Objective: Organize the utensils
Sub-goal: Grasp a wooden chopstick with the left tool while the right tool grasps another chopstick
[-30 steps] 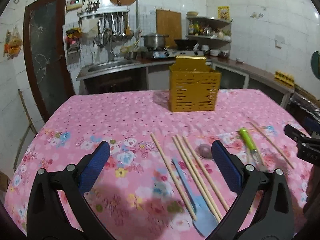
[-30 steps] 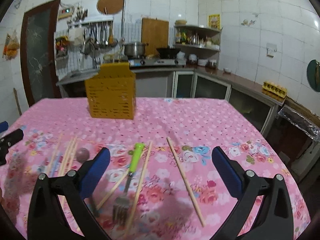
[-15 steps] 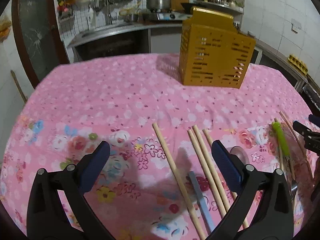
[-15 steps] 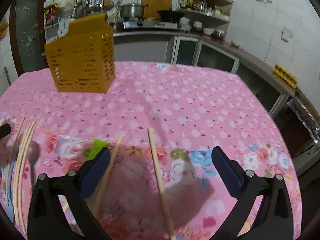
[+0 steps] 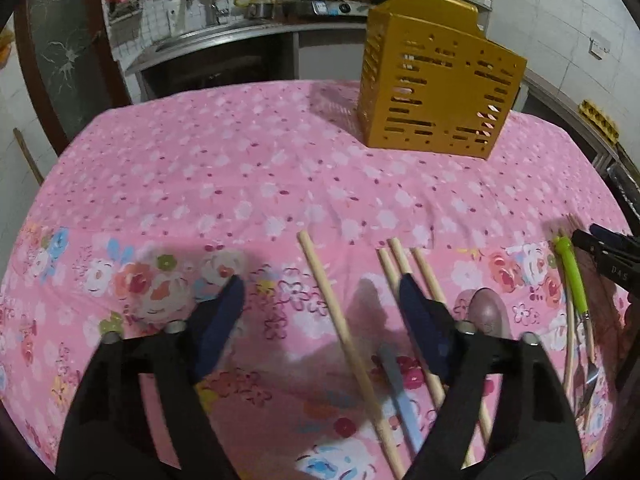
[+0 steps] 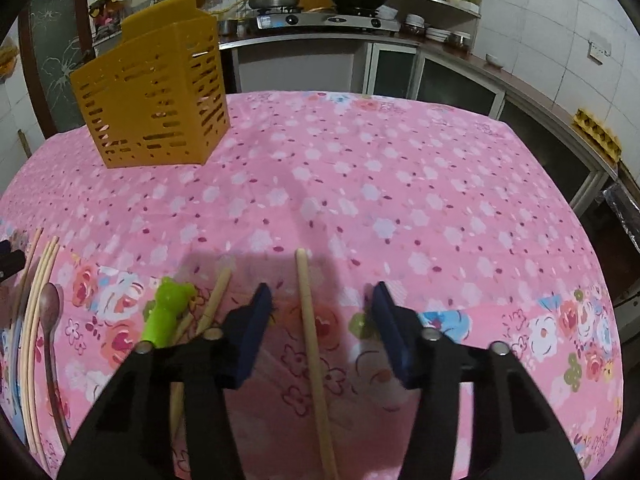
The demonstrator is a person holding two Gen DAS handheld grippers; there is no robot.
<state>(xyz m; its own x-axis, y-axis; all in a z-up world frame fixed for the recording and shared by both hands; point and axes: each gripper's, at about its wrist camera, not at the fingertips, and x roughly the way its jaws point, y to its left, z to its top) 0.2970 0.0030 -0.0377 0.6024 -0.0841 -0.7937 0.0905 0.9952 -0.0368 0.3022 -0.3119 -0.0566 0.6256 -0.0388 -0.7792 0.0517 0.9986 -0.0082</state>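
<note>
Wooden chopsticks, a spoon and a fork lie on the pink flowered tablecloth [image 5: 248, 184]. My left gripper [image 5: 320, 300] hangs low over the cloth with its jaws closing. One chopstick [image 5: 340, 320] lies between the pads, untouched. Under its right finger lie several more chopsticks [image 5: 424, 276], with a blue utensil handle [image 5: 400, 392] beside them. My right gripper [image 6: 320, 304] is also closing, and another chopstick [image 6: 312, 340] lies between its pads, apart from both. The green-handled fork [image 6: 168, 312] and a further chopstick [image 6: 216, 300] lie left of it.
A yellow slotted utensil holder [image 5: 436, 88] stands upright at the far side of the table [image 6: 400, 168]. A dark spoon [image 5: 486, 312] lies between the two grippers. The right gripper's tip [image 5: 608, 252] shows at the left view's right edge. Kitchen counters and a stove stand behind.
Both grippers came down and forward toward the cloth. Their jaws have narrowed from wide open, each now straddling one chopstick.
</note>
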